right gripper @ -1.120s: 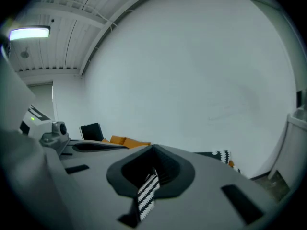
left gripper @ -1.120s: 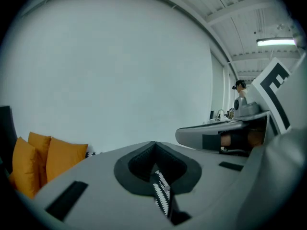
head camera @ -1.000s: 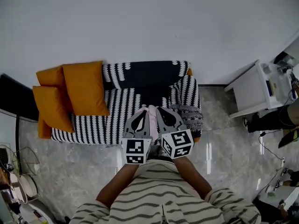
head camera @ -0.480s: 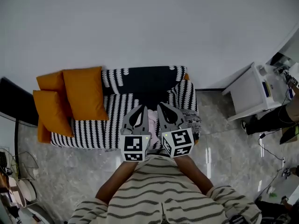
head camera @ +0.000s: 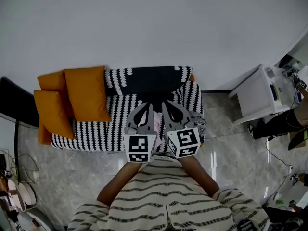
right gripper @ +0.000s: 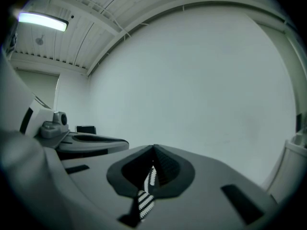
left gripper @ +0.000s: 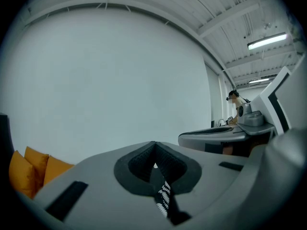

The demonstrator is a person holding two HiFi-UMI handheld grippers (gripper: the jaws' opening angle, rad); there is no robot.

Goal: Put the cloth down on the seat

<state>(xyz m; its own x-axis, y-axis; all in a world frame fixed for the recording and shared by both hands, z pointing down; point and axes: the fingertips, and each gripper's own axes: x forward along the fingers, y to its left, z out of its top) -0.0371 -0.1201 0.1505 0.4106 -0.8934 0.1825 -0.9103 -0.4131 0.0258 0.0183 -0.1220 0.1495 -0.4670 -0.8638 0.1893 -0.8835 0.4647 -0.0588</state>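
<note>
Not done yet. L gripper (head camera: 143,107) & R gripper (head camera: 167,105): jaws on both clamped tight on the near edge of the striped cloth (head camera: 118,117), held above the sofa (head camera: 44,134) front. Rest of cloth drapes over seat & backrest. Left to do, I'd say: lower the edge, let go.

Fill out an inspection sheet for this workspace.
Surface: sofa, draped in the cloth.
Job's things: black-and-white cloth lies over seat and back.
Clutter: orange cushions at the sofa's left end.
Grippers: left tongs and right tongs both shut on the cloth's edge.
Cables: loose leads on the floor, right side.
Surroundings: white cabinet at right, plain wall.
</note>
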